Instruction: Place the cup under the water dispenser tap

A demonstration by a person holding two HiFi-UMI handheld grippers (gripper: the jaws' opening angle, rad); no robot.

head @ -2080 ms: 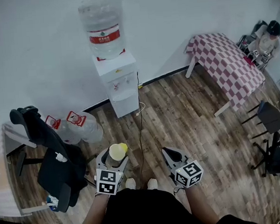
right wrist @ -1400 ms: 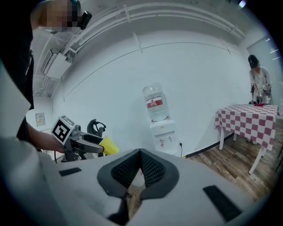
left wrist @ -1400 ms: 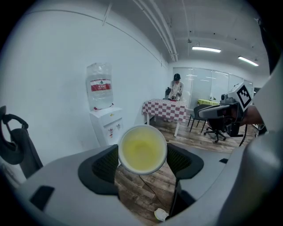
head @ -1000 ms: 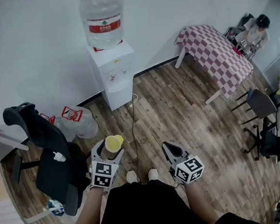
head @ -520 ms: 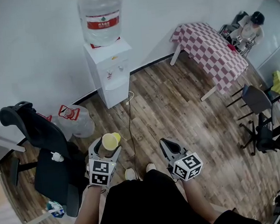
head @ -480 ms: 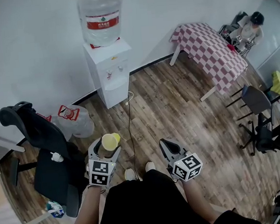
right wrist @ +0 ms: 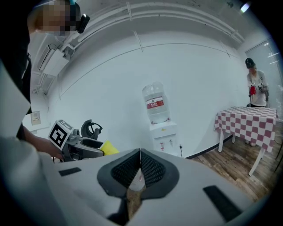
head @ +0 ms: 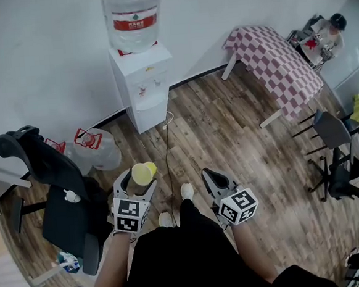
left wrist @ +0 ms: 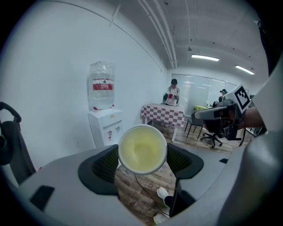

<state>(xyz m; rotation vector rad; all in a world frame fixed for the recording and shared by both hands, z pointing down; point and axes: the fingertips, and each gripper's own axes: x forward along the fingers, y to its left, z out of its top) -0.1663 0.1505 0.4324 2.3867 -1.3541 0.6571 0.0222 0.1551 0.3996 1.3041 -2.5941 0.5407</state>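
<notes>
Walking approach: my shoe (head: 187, 190) at lower centre has just stepped ahead, my left gripper (head: 137, 185) clamps the yellow cup (head: 143, 172) upright, my right gripper (head: 211, 178) is closed and empty, and the water dispenser (head: 143, 87) at upper centre remains well apart.

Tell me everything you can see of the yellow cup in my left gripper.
The cup is pale yellow and round, with a thin lighter rim; it looks empty, and its material is hard to tell. The left gripper holds it between its jaws, one on each side, its mouth turned toward that gripper's camera. It hangs above the wood floor, apart from the water dispenser.
</notes>
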